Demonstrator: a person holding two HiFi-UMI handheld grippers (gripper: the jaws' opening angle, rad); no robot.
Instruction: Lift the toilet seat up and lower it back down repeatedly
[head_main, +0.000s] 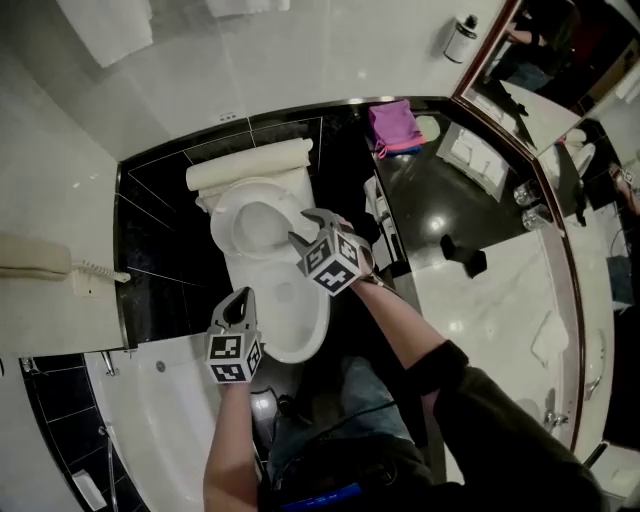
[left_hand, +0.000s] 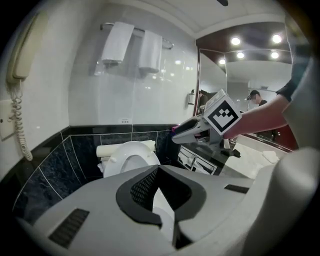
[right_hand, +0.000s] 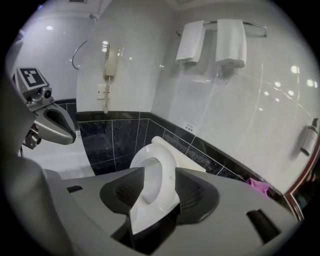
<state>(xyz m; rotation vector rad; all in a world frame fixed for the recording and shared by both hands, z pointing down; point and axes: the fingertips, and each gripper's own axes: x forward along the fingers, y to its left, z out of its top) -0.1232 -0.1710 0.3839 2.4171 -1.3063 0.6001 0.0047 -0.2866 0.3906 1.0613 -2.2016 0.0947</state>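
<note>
The white toilet seat (head_main: 250, 228) stands raised, its ring leaning back toward the cistern (head_main: 250, 165); it faces the camera in the left gripper view, seat (left_hand: 131, 156). Below it lies the open bowl (head_main: 292, 322). My right gripper (head_main: 303, 228) hangs over the bowl's right side just in front of the seat, jaws open and empty. In the right gripper view the seat (right_hand: 152, 167) shows beyond the spread jaws of the right gripper (right_hand: 155, 195). My left gripper (head_main: 238, 305) hovers left of the bowl's front, tips together on nothing, left gripper (left_hand: 158, 170).
A black vanity counter (head_main: 450, 200) with a pink cloth (head_main: 392, 125) runs on the right, under a mirror. A wall phone (head_main: 30, 258) hangs on the left, a bathtub (head_main: 150, 400) lies at lower left, and folded towels (right_hand: 215, 42) hang above the toilet.
</note>
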